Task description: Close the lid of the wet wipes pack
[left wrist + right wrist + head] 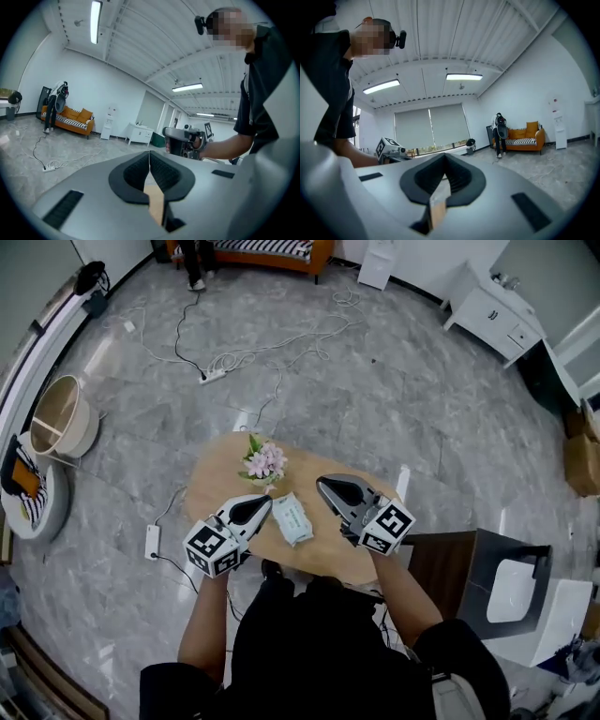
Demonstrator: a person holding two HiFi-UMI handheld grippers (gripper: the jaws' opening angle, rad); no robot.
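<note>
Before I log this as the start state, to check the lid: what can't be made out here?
- Wet wipes pack lid: too small in the head view to tell open from shut.
- The pack in either gripper view: not shown; left tongs and right tongs, both shut and empty, aim across the room.
- Table's near edge: head view, behind the person.

Pale, possibly mint wipes pack, pink flowers, tan table.

A wipes pack is laid on the table, flanked by the left gripper just to its left and the right gripper near on its right, with flowers set just behind it, a power strip left on the floor beside the table's left edge, and a sofa placed far behind.
</note>
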